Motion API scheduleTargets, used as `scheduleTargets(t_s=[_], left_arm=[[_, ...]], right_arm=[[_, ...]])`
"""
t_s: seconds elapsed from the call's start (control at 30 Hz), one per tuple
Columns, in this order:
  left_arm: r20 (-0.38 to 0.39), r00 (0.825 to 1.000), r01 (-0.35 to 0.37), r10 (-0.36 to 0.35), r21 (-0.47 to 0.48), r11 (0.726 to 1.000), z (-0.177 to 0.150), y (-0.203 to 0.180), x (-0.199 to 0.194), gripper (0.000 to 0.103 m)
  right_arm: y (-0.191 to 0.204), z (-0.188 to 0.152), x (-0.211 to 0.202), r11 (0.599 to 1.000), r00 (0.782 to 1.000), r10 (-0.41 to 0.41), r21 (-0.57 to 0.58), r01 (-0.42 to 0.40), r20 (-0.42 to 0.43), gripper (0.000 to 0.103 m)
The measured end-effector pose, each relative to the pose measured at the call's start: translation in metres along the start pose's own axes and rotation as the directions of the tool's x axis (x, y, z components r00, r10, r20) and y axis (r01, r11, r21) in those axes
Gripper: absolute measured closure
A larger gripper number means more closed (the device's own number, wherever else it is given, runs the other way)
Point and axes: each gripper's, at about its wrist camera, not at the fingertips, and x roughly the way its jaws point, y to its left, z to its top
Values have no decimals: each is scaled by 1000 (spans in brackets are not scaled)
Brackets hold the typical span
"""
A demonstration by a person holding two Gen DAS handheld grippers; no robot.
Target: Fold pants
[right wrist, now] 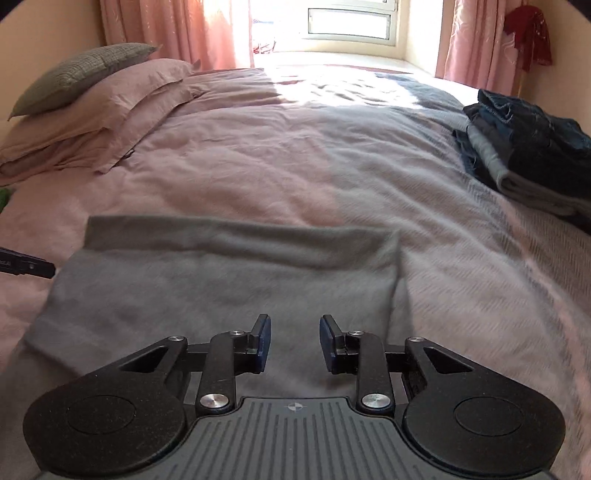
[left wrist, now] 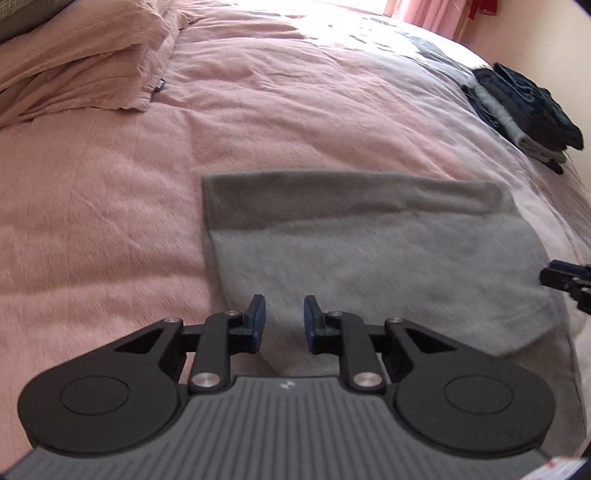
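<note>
Just ahead of both pairs of fingers, the grey pants (left wrist: 369, 266) lie flat on the pink bedspread (left wrist: 110, 206), folded into a broad panel whose far edge is a darker grey band. The left gripper (left wrist: 283, 320) hovers over the near left part of the panel; its blue-padded fingers (left wrist: 258, 317) stand apart with a clear gap, holding nothing. The right gripper (right wrist: 295, 341) hovers over the near right part of the pants (right wrist: 221, 288), its fingers (right wrist: 264, 341) likewise spread and empty. In the left wrist view the tip of the right gripper (left wrist: 569, 282) shows at the right edge, beside the panel's right border; in the right wrist view the tip of the left gripper (right wrist: 26, 266) shows at the left edge, beside the panel's left border. Far ahead and to the right of the fingers, a stack of folded dark clothes (right wrist: 532, 147) rests on the bedspread (right wrist: 295, 166), well apart from the pants. Far ahead and to the left lie pink pillows (right wrist: 110, 107) with a grey-green cushion (right wrist: 77, 70) on top. Beyond the bed, pink curtains (right wrist: 173, 29) flank a bright window (right wrist: 351, 22).
</note>
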Motion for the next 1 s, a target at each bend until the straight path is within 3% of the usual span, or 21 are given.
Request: scheduleTargets(t_s=[0.1,0.17,0.3,0.43,0.53,0.73,0.77,0.9,1.0], left_arm=[[-83,996,-37,39,35,999,-31,-17,9,83],[-107,991,-76,76,8,997,-49,-13,13,78],[-130,988,-95,86,-59,994,-55,-6,1,73],[-154,976,-163,156,-38,986,-52,-17,-12,76],[-178,969,-188,174,-69,980,-55,-23,-23,75],[-207,955,-232,210,-86,969,-77,-50,-60,65],[-216,951,-242,220,-82,967,-82,-55,-67,62],[-224,948,-247,224,-80,966,-98,-76,-109,51],[-210,948,-257,239,-61,964,-106,-95,-145,43]], right_arm=[[14,-35,6,999,994,-51,4,52,-94,77],[17,-57,9,998,994,-64,-28,62,-90,77],[26,-51,11,993,987,-98,-81,88,-127,77],[21,-45,1,994,980,-107,-1,109,-169,77],[18,-53,-12,982,962,-170,47,184,-213,76],[16,-85,-60,980,969,-31,184,78,-246,76],[18,-88,-71,981,970,-11,186,58,-243,74],[22,-91,-118,980,975,43,197,1,-219,43],[29,-86,-157,984,977,89,171,-55,-193,37]])
